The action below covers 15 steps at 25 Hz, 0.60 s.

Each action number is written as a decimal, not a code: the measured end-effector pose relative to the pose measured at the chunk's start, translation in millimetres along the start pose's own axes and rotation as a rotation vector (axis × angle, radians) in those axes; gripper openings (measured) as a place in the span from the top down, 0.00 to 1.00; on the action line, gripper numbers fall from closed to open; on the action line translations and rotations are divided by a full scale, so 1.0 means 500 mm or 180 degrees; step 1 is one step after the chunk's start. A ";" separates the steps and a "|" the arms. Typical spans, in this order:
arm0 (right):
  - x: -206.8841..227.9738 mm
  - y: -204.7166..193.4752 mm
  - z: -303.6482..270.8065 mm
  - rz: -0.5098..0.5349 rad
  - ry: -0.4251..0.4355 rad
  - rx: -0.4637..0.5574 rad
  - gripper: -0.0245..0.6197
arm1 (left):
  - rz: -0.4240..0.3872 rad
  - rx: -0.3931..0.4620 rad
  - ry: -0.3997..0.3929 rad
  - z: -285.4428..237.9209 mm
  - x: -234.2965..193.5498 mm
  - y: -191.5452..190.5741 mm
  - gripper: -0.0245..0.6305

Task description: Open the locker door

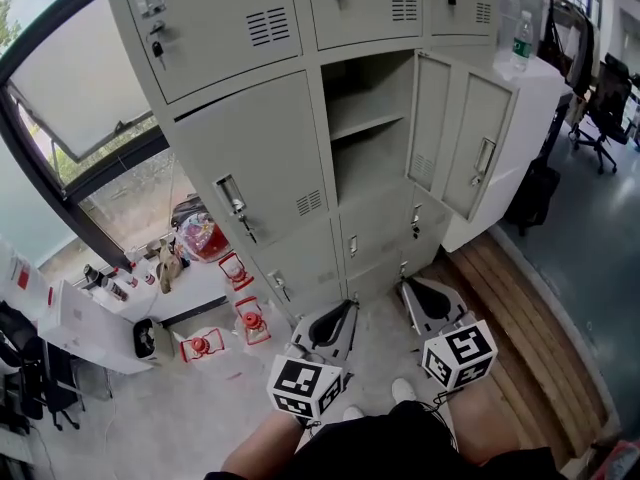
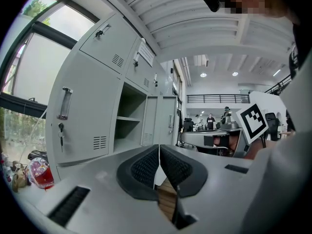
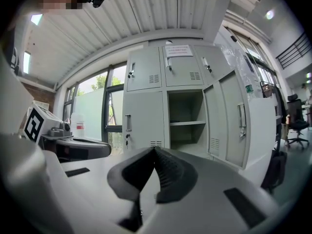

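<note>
A grey bank of lockers (image 1: 250, 158) stands ahead of me. The middle compartment (image 1: 365, 128) is open and shows a bare shelf, and its door (image 1: 478, 148) is swung out to the right with the handle showing. That open compartment (image 2: 130, 118) also appears in the left gripper view and, as the compartment (image 3: 185, 118), in the right gripper view. My left gripper (image 1: 335, 328) and right gripper (image 1: 425, 303) are held low by my legs, well short of the lockers. Both point toward them. Each is shut with nothing between its pads, as its own view confirms for the left gripper (image 2: 159, 147) and the right gripper (image 3: 155, 150).
Red items (image 1: 250, 323) and clutter lie on the floor at the left beside a white desk (image 1: 80, 328). A white cabinet with a bottle (image 1: 520, 38) stands right of the lockers. Office chairs (image 1: 605, 108) are at the far right. A wooden strip (image 1: 520, 308) runs along the floor.
</note>
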State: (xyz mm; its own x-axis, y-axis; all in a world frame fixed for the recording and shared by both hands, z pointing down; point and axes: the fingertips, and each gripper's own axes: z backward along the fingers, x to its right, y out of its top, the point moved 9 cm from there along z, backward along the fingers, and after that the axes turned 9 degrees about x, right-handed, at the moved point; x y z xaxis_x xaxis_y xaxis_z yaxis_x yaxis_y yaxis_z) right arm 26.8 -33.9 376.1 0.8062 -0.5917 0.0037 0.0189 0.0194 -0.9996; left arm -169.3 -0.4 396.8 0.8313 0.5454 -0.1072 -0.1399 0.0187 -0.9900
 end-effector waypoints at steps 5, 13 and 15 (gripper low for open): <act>-0.007 -0.002 0.016 0.0003 -0.0025 -0.0018 0.88 | 0.0018 0.0004 -0.0058 -0.003 0.009 -0.001 0.93; -0.013 -0.013 0.029 -0.0014 -0.0022 -0.0059 0.88 | 0.0011 -0.0008 -0.0103 0.001 0.019 -0.005 0.93; -0.014 -0.015 0.029 -0.0011 -0.0013 -0.0071 0.88 | 0.0004 -0.0009 -0.0107 0.002 0.020 -0.006 0.93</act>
State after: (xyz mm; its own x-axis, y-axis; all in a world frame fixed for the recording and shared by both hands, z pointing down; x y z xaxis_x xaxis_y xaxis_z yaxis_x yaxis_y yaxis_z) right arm 29.5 -18.3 383.9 0.8085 -0.5884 0.0074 0.0086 -0.0008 -1.0000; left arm -161.3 5.8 398.8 0.8126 0.5733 -0.1054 -0.1395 0.0157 -0.9901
